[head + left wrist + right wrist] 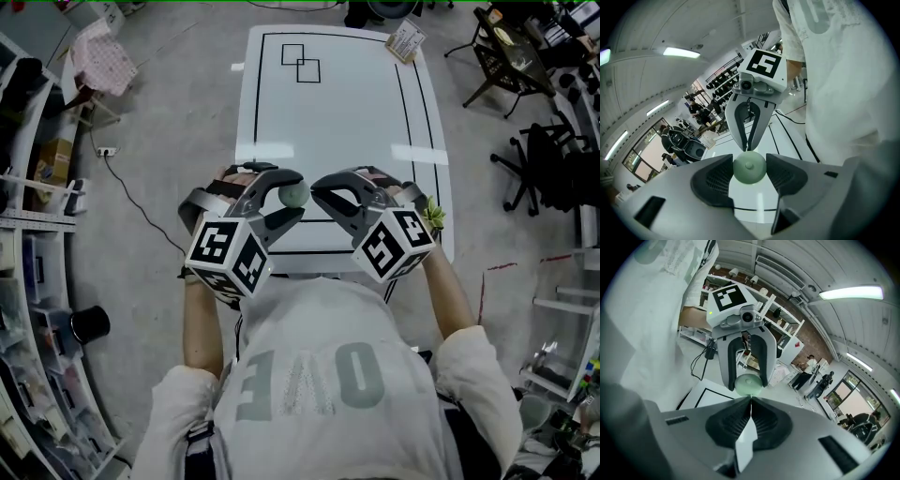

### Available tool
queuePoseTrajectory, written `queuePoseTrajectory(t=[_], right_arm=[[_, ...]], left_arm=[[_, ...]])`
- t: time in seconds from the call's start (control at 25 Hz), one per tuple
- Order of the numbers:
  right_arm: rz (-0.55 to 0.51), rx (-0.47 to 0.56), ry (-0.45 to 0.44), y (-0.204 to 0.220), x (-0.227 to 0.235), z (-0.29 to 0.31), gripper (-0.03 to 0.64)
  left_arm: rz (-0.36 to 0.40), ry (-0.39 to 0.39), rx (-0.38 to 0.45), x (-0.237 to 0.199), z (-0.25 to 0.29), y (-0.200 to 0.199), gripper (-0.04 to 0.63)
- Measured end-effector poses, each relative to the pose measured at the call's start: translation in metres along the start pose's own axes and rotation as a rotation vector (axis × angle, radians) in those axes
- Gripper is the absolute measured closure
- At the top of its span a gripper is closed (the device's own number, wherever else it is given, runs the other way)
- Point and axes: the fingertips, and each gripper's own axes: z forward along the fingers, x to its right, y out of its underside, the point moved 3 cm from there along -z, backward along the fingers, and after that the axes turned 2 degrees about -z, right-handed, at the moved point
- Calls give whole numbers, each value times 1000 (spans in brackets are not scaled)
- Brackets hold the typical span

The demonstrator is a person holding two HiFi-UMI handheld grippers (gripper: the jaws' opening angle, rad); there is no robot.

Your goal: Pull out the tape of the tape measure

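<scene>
The left hand-held gripper (749, 160) is clamped part-wide on the tape measure (295, 194) — a small, round, pale green case held in the air over the 6 o'clock edge of the white surface (337, 112). The right hand-held gripper (750, 398) meets it from its 3 o'clock side, jaws pressed together at the case's rim. I'd judge the tape's end is pinched there — it is too small to see. No tape shows drawn out, so the whole pull is left.

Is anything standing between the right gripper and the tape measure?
Nothing visible does. The right gripper has its jaws shut right at the tape measure, which the left gripper holds above the table. Whether they pinch the tape tip is unclear.
</scene>
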Motion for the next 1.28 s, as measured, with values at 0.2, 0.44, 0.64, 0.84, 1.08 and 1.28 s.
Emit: queuePoseTrajectory(t=[0.2, 0.44, 0.64, 0.84, 1.08, 1.28], right_arm=[[189, -247, 328, 93, 60, -58, 586], [516, -483, 745, 218, 86, -208, 585], [540, -579, 892, 251, 75, -252, 586], [385, -398, 659, 212, 96, -163, 586], [373, -384, 614, 196, 117, -129, 586], [404, -367, 607, 183, 90, -127, 586]], left_arm=[[-156, -281, -146, -46, -28, 77, 354], [-586, -829, -261, -85, -151, 222, 356], [-781, -1152, -132, -81, -206, 262, 574], [-734, -893, -139, -75, -116, 254, 574], [-721, -729, -22, -90, -38, 212, 574], [-707, -677, 30, -93, -14, 189, 572]])
